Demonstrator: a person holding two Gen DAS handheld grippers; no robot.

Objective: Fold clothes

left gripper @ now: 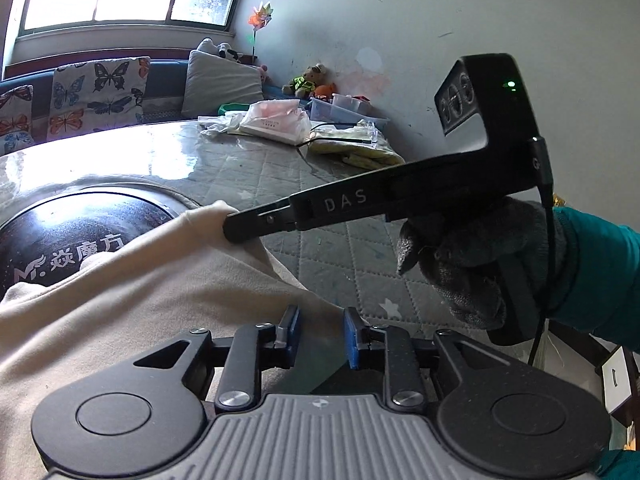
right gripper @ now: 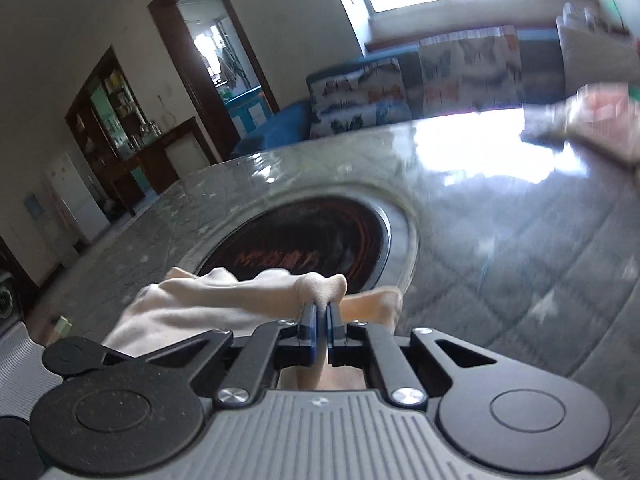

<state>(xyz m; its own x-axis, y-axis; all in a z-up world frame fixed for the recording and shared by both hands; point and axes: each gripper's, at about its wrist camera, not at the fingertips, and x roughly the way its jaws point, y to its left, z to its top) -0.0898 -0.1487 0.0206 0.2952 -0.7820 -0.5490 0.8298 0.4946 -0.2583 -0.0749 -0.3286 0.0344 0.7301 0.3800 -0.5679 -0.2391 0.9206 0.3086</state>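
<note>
In the left wrist view, the left gripper (left gripper: 320, 336) sat at the bottom centre, its jaws standing apart with nothing between them, over a cream garment (left gripper: 132, 320) spread across the lower left. The right gripper (left gripper: 236, 230), held by a gloved hand (left gripper: 472, 264) at right, pinched a fold of that garment mid-frame. The quilted worktop (left gripper: 340, 248) lay behind.

In the right wrist view, the right gripper (right gripper: 322, 316) had its jaws closed on the garment (right gripper: 192, 304), bunched at lower centre before a dark round plate (right gripper: 304, 236).
</note>
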